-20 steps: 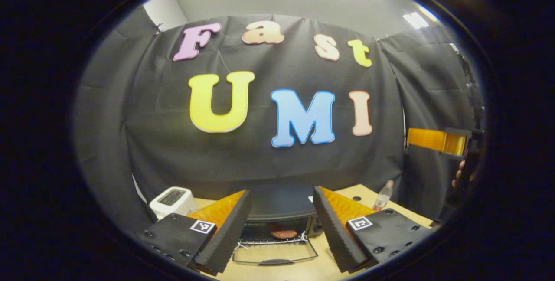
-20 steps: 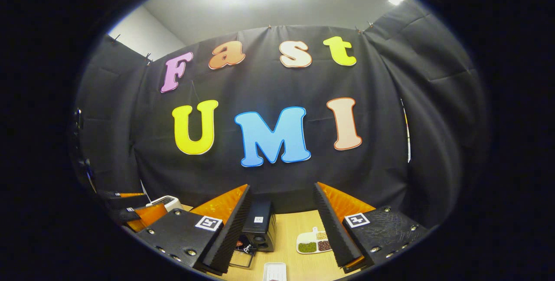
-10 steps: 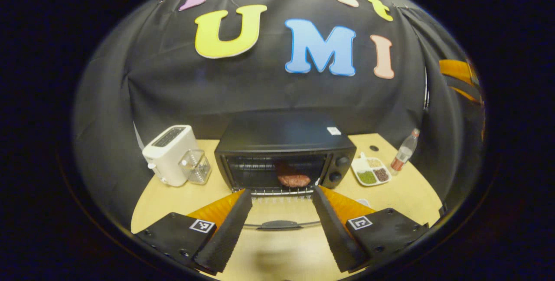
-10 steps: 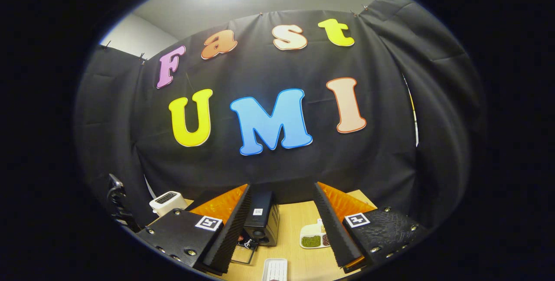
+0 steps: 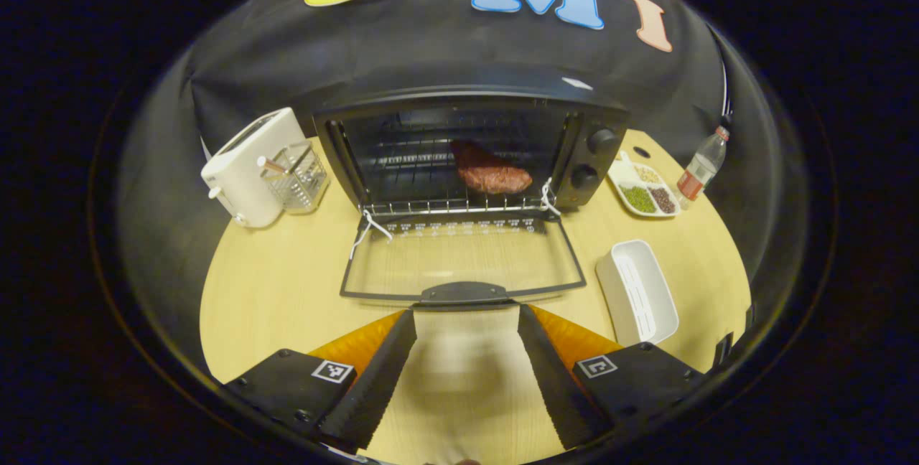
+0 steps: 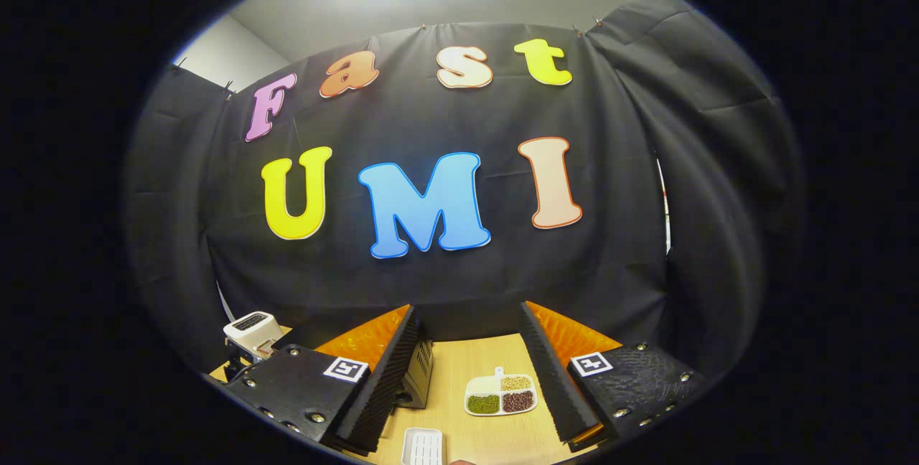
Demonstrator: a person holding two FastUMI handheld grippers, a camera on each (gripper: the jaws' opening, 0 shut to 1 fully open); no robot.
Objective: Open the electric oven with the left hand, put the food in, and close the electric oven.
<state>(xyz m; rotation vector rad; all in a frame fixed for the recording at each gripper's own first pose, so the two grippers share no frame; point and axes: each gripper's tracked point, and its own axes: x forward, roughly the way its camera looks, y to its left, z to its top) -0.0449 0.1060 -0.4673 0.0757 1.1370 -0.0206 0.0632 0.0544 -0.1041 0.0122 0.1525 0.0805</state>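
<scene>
In the left gripper view a black electric oven stands at the back of the wooden table with its glass door folded down flat. A reddish piece of meat lies on the wire rack inside. My left gripper is open, low over the table just in front of the door's handle, holding nothing. In the right gripper view my right gripper is open and empty, raised and facing the booth wall; a corner of the oven shows past its left finger.
A white toaster and a clear holder stand left of the oven. To its right are a divided dish of beans, a bottle and an empty white tray. The dish and tray lie below the right gripper.
The left gripper has tilted down and come nearer, so the open oven, its lowered door and the meat now sit in the middle of its view. The right gripper turned slightly.
</scene>
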